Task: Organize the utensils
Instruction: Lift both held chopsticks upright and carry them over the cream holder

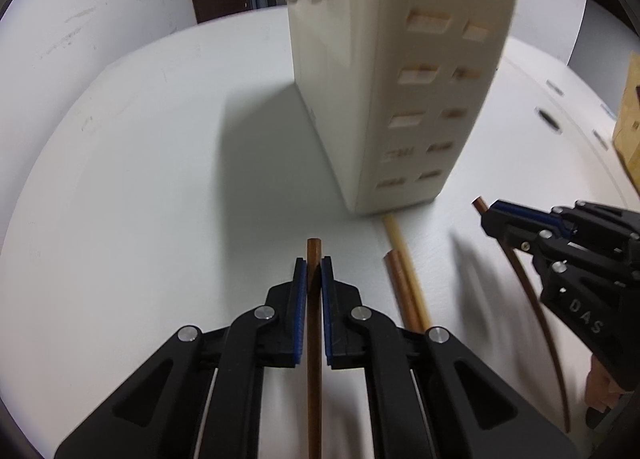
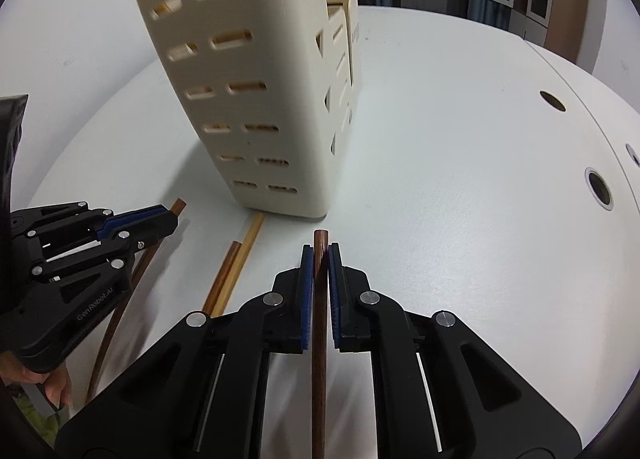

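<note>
A cream slotted utensil holder [image 1: 400, 79] stands on the white table [image 1: 160, 179]; it also shows in the right wrist view [image 2: 256, 99], with light wooden sticks inside. My left gripper [image 1: 314, 263] is shut on a brown chopstick [image 1: 314, 323] that runs back between its fingers. My right gripper [image 2: 320, 249] is shut on another brown chopstick [image 2: 319, 339]. Each gripper shows in the other's view: the right one [image 1: 490, 215] at the right, the left one [image 2: 172, 215] at the left. A brown chopstick [image 1: 404, 291] and a pale chopstick [image 1: 406, 263] lie on the table between the grippers, below the holder.
The table has round holes [image 2: 600, 187] near its right edge. A wooden box [image 1: 630, 119] stands at the far right. A white wall and dark door frame are behind the table. A hand [image 2: 40, 379] shows at the lower left.
</note>
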### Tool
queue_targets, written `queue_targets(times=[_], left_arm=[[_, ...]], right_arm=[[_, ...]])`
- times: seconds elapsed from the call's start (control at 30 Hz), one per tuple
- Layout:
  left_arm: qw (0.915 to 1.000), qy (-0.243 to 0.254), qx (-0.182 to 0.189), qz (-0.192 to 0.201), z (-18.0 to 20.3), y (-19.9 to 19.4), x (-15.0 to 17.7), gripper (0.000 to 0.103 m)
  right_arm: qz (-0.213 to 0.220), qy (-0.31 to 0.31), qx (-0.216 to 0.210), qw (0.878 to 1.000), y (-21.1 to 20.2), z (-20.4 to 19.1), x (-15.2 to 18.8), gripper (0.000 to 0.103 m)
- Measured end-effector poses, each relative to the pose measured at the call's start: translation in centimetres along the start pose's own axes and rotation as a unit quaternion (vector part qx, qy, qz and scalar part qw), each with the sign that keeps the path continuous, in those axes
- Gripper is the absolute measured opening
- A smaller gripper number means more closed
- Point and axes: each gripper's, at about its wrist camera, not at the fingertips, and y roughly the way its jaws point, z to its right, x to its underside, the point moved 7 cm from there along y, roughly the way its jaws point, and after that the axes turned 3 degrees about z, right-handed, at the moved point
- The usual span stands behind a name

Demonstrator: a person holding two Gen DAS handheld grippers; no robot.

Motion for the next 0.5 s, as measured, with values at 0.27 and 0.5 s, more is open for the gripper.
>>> queue_targets(times=[0.27,0.5], left_arm=[[0.9968,-0.005,0.025,0.076,1.2,-6.1,-2.7,0.007],[0.9921,-0.008,0.027,0.122,1.1,-9.7,-4.4,0.007]], right_arm=[[0.060,-0.008,-0.010,0.998,-4.5,-0.5,-2.2,0.007],[0.110,-0.015,-0.029,0.993,-8.2,-1.9,-3.7,0.007]])
